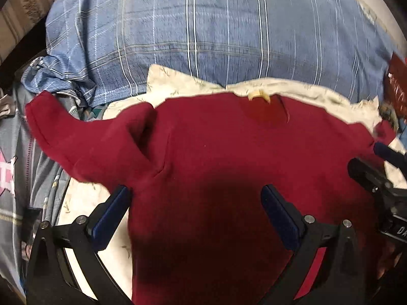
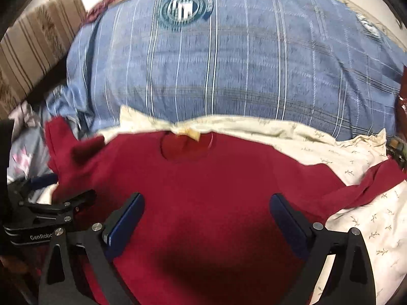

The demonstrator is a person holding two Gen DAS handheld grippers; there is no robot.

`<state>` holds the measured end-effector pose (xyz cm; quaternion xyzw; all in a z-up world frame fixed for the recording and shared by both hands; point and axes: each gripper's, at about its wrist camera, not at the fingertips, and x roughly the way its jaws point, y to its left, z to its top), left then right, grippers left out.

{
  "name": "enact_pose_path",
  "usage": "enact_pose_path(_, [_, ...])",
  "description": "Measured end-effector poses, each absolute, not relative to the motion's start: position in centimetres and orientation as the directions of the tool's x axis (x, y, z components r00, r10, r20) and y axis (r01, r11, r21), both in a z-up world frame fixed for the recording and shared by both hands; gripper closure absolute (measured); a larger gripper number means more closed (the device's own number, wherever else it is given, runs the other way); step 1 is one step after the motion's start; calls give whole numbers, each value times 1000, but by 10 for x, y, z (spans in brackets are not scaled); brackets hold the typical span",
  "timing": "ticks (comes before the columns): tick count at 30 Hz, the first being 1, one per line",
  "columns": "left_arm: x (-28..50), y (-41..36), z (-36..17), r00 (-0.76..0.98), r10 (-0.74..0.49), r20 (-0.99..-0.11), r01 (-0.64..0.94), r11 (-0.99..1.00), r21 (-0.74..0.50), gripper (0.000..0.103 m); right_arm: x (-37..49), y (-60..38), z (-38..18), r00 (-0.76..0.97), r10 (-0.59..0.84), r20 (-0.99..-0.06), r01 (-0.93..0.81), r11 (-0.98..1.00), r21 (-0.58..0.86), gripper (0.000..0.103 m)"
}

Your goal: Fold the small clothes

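Observation:
A small dark red sweater (image 1: pixel 216 152) lies spread flat on a cream floral sheet (image 1: pixel 178 81), neckline with a yellow tag (image 1: pixel 259 95) pointing away. Its left sleeve (image 1: pixel 76 137) angles out to the left. In the right wrist view the same sweater (image 2: pixel 203 178) fills the middle, and its right sleeve (image 2: pixel 368 180) trails out to the right. My left gripper (image 1: pixel 195 198) hovers open over the sweater's lower left body. My right gripper (image 2: pixel 207 206) is open above the lower middle. Neither holds cloth. Each gripper shows at the edge of the other's view.
A large blue plaid pillow (image 1: pixel 203 30) lies behind the sweater. Grey patterned bedding (image 1: pixel 23 178) bunches at the left. A brown striped headboard or cushion (image 2: pixel 33 50) stands at the far left. A dark red item (image 1: pixel 396 84) sits at the right edge.

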<state>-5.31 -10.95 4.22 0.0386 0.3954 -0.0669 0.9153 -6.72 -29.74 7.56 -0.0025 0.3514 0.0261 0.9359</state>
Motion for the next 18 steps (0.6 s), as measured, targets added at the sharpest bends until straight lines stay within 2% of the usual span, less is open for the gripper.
enact_pose_path(5, [-48, -103, 39, 666, -94, -740, 130, 991, -8, 1, -64, -300, 73, 745, 71, -664, -58, 997, 42, 5])
enact_pose_path(11, [-45, -103, 43, 658, -98, -746, 113, 993, -31, 1, -67, -295, 71, 747, 53, -663, -61, 998, 11, 5])
enact_pose_path(18, [-50, -100, 56, 676, -117, -728, 108, 992, -59, 1, -70, -299, 71, 746, 66, -663, -42, 998, 52, 9])
